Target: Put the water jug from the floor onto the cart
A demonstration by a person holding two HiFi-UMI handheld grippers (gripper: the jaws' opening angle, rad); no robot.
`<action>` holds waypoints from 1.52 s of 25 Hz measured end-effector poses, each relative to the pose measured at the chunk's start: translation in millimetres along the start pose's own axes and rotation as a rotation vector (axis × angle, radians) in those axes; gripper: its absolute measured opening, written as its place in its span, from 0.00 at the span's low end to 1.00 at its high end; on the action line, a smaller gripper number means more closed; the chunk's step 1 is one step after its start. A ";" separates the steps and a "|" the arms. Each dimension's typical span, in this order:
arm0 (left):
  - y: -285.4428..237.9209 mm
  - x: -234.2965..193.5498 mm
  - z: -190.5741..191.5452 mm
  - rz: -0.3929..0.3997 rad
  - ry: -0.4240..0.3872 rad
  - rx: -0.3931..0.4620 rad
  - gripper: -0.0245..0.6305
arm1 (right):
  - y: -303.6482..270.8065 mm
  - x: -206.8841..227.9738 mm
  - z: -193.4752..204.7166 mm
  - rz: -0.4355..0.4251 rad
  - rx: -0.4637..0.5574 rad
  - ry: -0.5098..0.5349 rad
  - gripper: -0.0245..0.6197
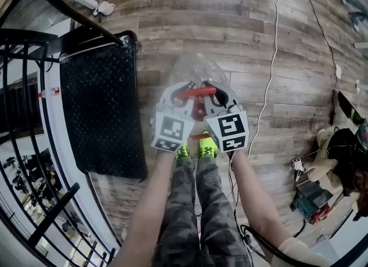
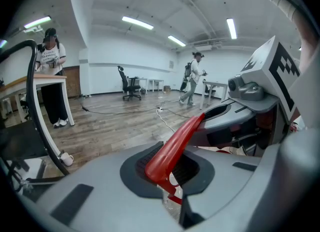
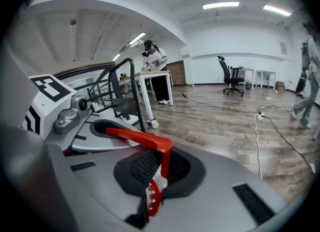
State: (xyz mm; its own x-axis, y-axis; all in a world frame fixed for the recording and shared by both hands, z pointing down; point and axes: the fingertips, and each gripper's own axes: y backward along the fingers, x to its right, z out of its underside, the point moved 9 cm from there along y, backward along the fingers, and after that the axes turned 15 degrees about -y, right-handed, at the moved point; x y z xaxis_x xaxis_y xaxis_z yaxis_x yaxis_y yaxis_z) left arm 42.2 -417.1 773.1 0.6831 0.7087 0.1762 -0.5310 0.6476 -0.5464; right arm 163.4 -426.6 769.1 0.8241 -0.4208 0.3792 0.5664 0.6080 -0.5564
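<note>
In the head view the clear water jug point(image 1: 198, 67) hangs just above the wooden floor, in front of my feet. Its red handle point(image 1: 195, 92) runs crosswise between both grippers. My left gripper point(image 1: 183, 94) is shut on the handle's left end and my right gripper point(image 1: 214, 93) is shut on its right end. In the left gripper view the red handle point(image 2: 172, 148) comes out of the closed pads of the left gripper point(image 2: 167, 176). In the right gripper view the handle point(image 3: 142, 138) is clamped the same way by the right gripper point(image 3: 155, 176). The jug's body is mostly hidden under the grippers.
The cart's black diamond-plate deck point(image 1: 100, 116) lies on the left beside the jug, with its black push handle point(image 1: 69, 12) at the far end. A white cable point(image 1: 270, 70) trails on the floor to the right. Tools and clutter point(image 1: 313, 197) sit at the right edge. A person point(image 3: 157, 71) stands at a table.
</note>
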 end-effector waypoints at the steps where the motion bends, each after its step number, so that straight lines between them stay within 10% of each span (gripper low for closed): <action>1: 3.5 -2.7 -5.6 -0.011 -0.004 0.015 0.08 | 2.8 -2.8 -6.3 -0.003 0.014 0.007 0.07; 11: 41.7 -42.2 -75.1 -0.130 -0.070 0.139 0.08 | 26.0 -33.4 -82.4 -0.026 0.162 0.050 0.07; 38: 170.8 -87.6 -133.0 -0.269 -0.069 0.151 0.06 | 65.3 -149.0 -162.6 -0.129 0.191 0.140 0.07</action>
State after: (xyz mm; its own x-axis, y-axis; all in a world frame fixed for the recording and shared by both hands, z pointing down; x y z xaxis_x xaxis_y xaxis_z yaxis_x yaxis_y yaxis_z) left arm -41.7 -405.7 555.5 0.7766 0.5199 0.3557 -0.4077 0.8453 -0.3454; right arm 77.0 -433.7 556.0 0.7438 -0.5844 0.3246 0.6684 0.6533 -0.3555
